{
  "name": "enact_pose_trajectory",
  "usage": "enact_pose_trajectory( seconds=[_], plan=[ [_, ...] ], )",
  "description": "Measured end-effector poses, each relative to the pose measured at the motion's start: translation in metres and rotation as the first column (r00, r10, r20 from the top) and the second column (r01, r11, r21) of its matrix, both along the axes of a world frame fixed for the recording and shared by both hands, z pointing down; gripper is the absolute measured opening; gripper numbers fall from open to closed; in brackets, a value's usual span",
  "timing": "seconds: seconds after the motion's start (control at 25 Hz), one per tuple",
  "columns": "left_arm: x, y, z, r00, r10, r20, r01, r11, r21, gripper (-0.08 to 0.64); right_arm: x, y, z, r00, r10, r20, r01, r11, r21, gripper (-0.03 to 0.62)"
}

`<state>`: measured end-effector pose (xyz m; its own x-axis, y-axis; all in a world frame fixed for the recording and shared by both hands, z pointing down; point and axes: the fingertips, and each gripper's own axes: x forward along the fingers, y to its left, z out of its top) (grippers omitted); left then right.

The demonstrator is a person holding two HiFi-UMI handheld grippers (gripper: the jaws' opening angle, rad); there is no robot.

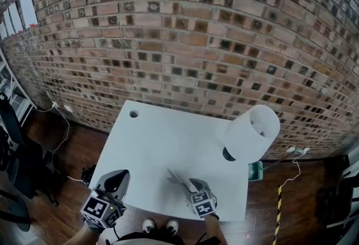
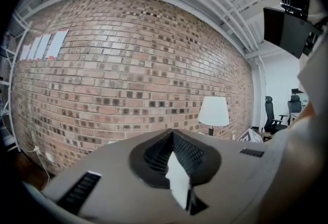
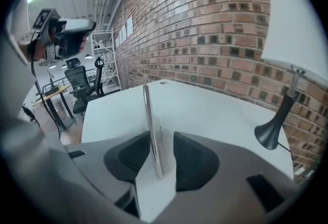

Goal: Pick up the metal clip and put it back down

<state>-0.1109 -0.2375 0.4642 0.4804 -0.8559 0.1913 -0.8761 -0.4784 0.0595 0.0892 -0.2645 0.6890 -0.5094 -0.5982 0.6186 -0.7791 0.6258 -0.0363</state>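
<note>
The thin silver metal clip [image 3: 148,130] is hard to make out. In the right gripper view it shows edge-on, as one narrow bright strip, so its shape across the flat cannot be told. In the head view it is a small pale sliver [image 1: 178,178]. Whether its far tip touches the white rectangular table [image 1: 168,137] I cannot tell. From above, the white-shaded table lamp [image 1: 252,132] hides its own stem under the shade, and in the right gripper view the frame edge cuts off the shade [image 3: 297,38]. The hand holding the left gripper [image 1: 119,178] is cut off at the bottom edge.

There is one clip, one lamp, one table with one round hole [image 1: 133,113], and two grippers.

The clip sits between the jaws of the right gripper [image 3: 162,135], over the near part of the table. Its long axis runs along the jaws, pointing away from the person and leftward toward the table's middle.

The right gripper [image 1: 194,185] has its jaws apart. The strip lies against the left pad [image 3: 134,154], and a gap shows between it and the right pad [image 3: 195,159], so it is not clamped. The left gripper [image 2: 172,138] has its jaws closed together on nothing, off the table's near left corner.
</note>
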Motion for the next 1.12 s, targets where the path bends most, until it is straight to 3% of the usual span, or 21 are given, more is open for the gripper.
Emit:
enact_pose_trajectory(
  seconds=[0.12, 0.32, 0.48, 0.76, 1.12],
  plan=[
    [0.001, -0.004, -0.002, 1.000, 0.007, -0.005, -0.007, 1.000, 0.028, 0.018, 0.012, -0.007, -0.028, 0.994, 0.087, 0.069, -0.093, 0.992, 0.090, 0.091],
    [0.004, -0.015, -0.001, 1.000, 0.007, -0.009, -0.006, 0.999, 0.049, 0.017, 0.022, -0.009, -0.081, 0.983, 0.144, 0.112, -0.167, 0.958, 0.234, 0.086],
    [0.011, -0.026, -0.015, 1.000, 0.020, -0.021, -0.018, 0.995, 0.094, 0.018, 0.030, -0.013, -0.128, 0.969, 0.188, 0.158, -0.231, 0.918, 0.321, -0.020],
    [0.030, -0.029, -0.051, 0.996, 0.066, -0.059, -0.052, 0.977, 0.206, 0.017, 0.055, -0.002, -0.226, 0.911, 0.211, 0.353, -0.354, 0.840, 0.411, -0.020],
    [0.021, -0.025, -0.071, 0.998, 0.029, -0.055, -0.016, 0.973, 0.232, 0.017, 0.054, 0.021, -0.306, 0.892, 0.139, 0.431, -0.377, 0.756, 0.536, -0.020]
  ],
)
